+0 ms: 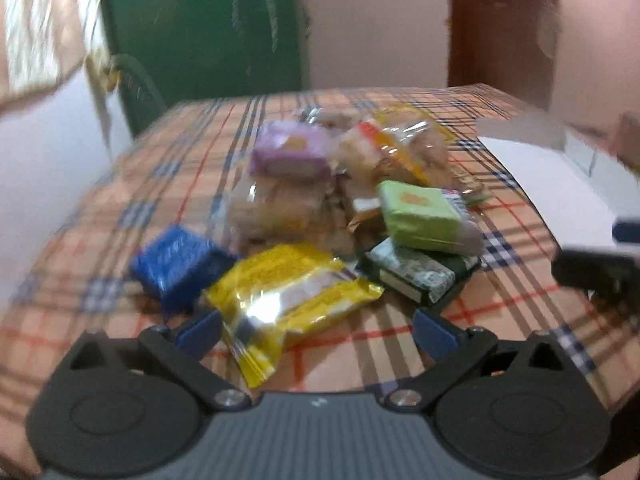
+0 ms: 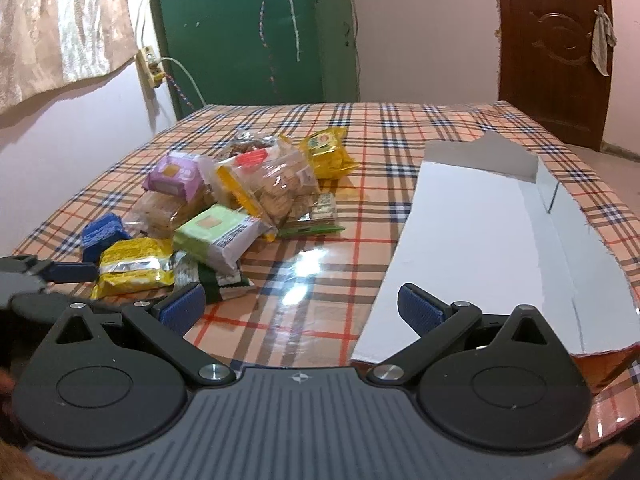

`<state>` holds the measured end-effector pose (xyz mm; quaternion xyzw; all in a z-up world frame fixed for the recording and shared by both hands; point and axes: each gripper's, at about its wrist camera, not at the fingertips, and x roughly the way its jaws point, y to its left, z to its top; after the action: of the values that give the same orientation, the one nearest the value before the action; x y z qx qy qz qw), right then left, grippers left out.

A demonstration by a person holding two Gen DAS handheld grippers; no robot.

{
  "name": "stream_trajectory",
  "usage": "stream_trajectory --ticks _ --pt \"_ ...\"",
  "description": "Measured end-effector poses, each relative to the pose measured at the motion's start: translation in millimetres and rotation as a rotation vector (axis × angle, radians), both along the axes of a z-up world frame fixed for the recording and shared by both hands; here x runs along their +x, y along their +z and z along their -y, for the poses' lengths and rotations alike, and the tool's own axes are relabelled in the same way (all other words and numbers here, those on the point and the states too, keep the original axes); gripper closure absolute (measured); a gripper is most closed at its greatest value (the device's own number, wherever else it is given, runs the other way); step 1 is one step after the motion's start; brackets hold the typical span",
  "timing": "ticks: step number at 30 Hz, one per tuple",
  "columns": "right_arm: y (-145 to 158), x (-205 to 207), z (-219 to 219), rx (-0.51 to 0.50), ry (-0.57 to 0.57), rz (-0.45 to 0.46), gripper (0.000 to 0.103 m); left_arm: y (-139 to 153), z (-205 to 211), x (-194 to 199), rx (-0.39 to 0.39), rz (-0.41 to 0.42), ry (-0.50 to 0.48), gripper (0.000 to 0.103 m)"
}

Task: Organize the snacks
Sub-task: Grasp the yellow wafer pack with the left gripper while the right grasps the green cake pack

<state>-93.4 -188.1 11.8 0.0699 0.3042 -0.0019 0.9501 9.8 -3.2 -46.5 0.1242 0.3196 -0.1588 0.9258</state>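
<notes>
Left wrist view: my left gripper is held low over the plaid tablecloth, fingers wide apart, with the near end of the yellow foil snack packet lying between them, not clamped. Right wrist view: my right gripper hovers level, fingers wide apart and holding nothing, above a bare strip of cloth between the snack pile and the white cardboard box, which lies open at the right edge of the table. Behind the yellow packet I count one blue packet, one dark green packet, one light green packet and one purple packet; the clear biscuit bags overlap and I cannot count them. Farthest stand a green cabinet and brown door.
</notes>
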Motion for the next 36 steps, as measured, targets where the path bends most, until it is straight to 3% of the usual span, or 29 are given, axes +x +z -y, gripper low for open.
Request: stream_trajectory --ticks 3,8,13,15,22,24,25,26,27,28,32,36 --pt "0.9 -0.7 3.4 -0.003 -0.017 0.021 0.0 4.6 -2.2 4.2 0.048 0.076 -0.001 0.001" --pt "1.8 0.5 4.9 0.005 -0.024 0.025 0.0 -1.4 -3.9 25.0 0.139 0.098 -0.161 0.001" --pt "4.3 0.2 -0.1 0.006 -0.011 0.039 0.0 1.2 -9.4 42.8 0.067 0.037 -0.26 0.003" --pt "5.7 0.5 -1.6 0.004 -0.007 0.04 0.0 2.3 -11.4 41.5 0.02 0.0 -0.265 0.02" --pt "5.8 4.4 -1.0 -0.001 -0.01 0.03 0.0 3.0 -12.7 9.1 -0.054 -0.046 -0.22 0.032" --pt "5.2 7.2 -2.9 -0.004 0.001 0.024 0.0 1.1 -14.0 4.9 -0.051 -0.031 -0.177 0.018" --pt "5.1 8.3 -3.6 -0.002 0.009 0.023 0.0 0.1 -13.9 6.6 -0.051 -0.03 -0.161 0.017" --pt "5.4 10.7 -5.1 -0.001 0.021 0.022 0.0 0.2 -15.4 9.1 -0.069 -0.047 -0.153 0.022" --pt "5.6 12.8 -6.3 -0.001 0.032 0.023 0.0 1.0 -17.5 11.1 -0.095 -0.061 -0.138 0.041" --pt "6.4 15.7 -8.0 -0.003 0.049 0.026 0.0 2.1 -19.8 12.8 -0.113 -0.069 -0.127 0.046" --pt "10.3 33.7 -14.2 -0.01 0.098 0.039 0.0 5.5 -22.9 10.8 -0.104 -0.036 -0.052 0.049" --pt "11.4 57.7 -18.8 0.08 0.093 -0.006 0.0 14.2 -25.1 4.1 -0.108 0.032 0.008 0.049"
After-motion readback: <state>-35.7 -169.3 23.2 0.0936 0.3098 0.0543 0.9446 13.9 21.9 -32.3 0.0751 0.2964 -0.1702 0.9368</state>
